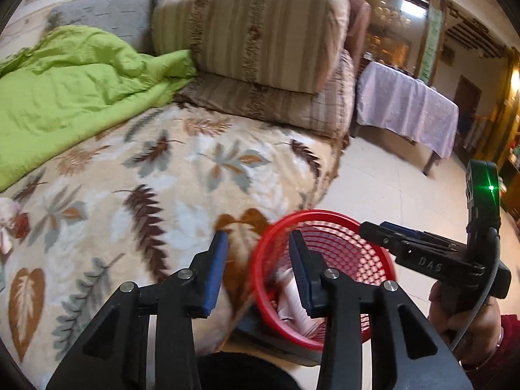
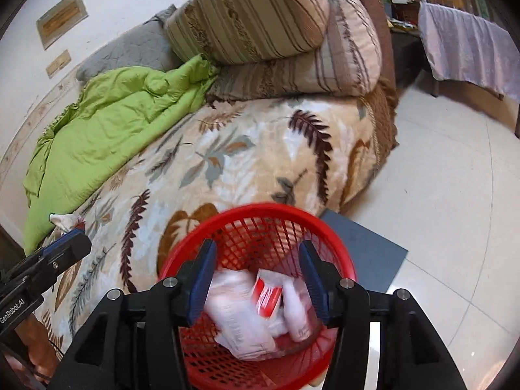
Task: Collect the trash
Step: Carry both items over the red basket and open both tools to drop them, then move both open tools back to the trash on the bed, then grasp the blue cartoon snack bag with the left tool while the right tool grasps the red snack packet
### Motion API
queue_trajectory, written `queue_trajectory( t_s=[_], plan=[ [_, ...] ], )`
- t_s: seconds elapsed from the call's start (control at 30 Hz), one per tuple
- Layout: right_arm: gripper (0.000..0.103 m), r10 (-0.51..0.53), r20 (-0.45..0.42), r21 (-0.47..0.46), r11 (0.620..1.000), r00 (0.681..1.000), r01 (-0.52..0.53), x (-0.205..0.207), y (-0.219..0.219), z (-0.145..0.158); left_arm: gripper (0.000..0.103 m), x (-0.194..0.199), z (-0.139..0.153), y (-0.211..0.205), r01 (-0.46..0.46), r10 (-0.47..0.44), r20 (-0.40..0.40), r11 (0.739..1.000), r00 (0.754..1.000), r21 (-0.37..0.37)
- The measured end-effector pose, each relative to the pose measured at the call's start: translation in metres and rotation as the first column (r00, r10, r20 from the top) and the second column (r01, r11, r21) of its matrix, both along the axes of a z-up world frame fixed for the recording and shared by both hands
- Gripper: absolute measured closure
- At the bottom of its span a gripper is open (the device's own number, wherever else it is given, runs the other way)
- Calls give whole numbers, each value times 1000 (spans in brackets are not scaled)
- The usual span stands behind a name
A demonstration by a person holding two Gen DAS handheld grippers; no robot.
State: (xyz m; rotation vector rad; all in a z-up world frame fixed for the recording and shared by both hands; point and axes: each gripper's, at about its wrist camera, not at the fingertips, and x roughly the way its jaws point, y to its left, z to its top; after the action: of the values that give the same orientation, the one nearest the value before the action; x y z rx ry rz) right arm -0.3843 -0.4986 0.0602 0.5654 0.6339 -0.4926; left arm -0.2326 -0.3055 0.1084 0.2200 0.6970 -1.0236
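Observation:
A red mesh basket (image 1: 344,247) stands on the floor against the bed's edge. It holds white crumpled wrappers (image 2: 234,308) and a red-and-white packet (image 2: 268,295). My right gripper (image 2: 258,260) hangs open directly over the basket (image 2: 260,209), with nothing between its blue pads. My left gripper (image 1: 258,269) is open too and holds nothing, over the bed's edge and the basket's left rim. A crumpled white and reddish piece of trash (image 2: 65,219) lies on the leaf-patterned blanket (image 1: 182,175), seen at the far left edge (image 1: 8,224) in the left wrist view. Each gripper shows in the other's view: right (image 1: 370,227), left (image 2: 70,243).
A green quilt (image 1: 71,87) and two stacked striped pillows (image 1: 260,42) lie at the bed's far end. A grey mat (image 2: 364,250) sits under the basket on the pale tiled floor (image 2: 455,195). A table with a lilac cloth (image 1: 406,110) stands beyond.

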Motion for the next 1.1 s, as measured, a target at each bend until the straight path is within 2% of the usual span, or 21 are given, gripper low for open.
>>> queue_trajectory(
  t_s=[0.1,0.23,0.33,0.4,0.43,0.53,0.57,0.63,0.67,0.77,0.83,0.9,0.97,1.03,1.07,1.1],
  plan=[
    [46,51,26,25,998,998,-51,20,10,2,65,19,7,33,-76,76,5,997,997,-15],
    [46,188,48,32,981,981,-190,66,46,8,63,52,8,85,-204,204,2,979,979,-2],
    [46,299,55,34,953,953,-301,100,80,11,58,76,6,124,-298,298,1,955,955,8],
    [45,368,60,17,929,928,-370,124,106,16,51,92,4,157,-381,381,7,924,925,19],
    [45,403,60,10,914,913,-405,136,120,18,46,103,3,177,-434,434,12,901,901,24],
    [45,487,63,2,873,871,-488,169,158,22,41,128,1,221,-559,558,36,828,829,44],
    [45,512,65,4,858,857,-513,179,170,23,40,142,-3,239,-613,612,41,787,790,62],
    [45,552,69,7,833,831,-554,194,191,23,36,166,-10,261,-676,676,34,731,736,95],
    [44,567,65,5,822,821,-569,200,200,22,35,182,-18,273,-711,714,29,692,700,123],
    [44,611,47,-5,791,790,-612,216,221,19,26,221,-42,287,-754,766,14,628,642,193],
    [44,631,29,-15,776,775,-631,226,231,17,24,240,-55,287,-753,774,-8,618,633,225],
    [43,642,17,-22,767,767,-641,233,234,17,24,259,-68,282,-763,786,10,596,618,253],
    [43,651,-3,-30,759,759,-650,245,237,16,24,273,-79,278,-757,783,21,593,621,274],
    [43,659,-17,-37,751,752,-659,258,238,15,24,281,-88,277,-760,788,13,589,615,274],
    [43,662,-24,-39,748,749,-662,265,238,15,26,283,-92,277,-762,789,11,589,614,268],
    [43,664,-30,-37,746,747,-665,273,239,15,38,284,-95,278,-756,784,2,598,621,266]
  ],
)
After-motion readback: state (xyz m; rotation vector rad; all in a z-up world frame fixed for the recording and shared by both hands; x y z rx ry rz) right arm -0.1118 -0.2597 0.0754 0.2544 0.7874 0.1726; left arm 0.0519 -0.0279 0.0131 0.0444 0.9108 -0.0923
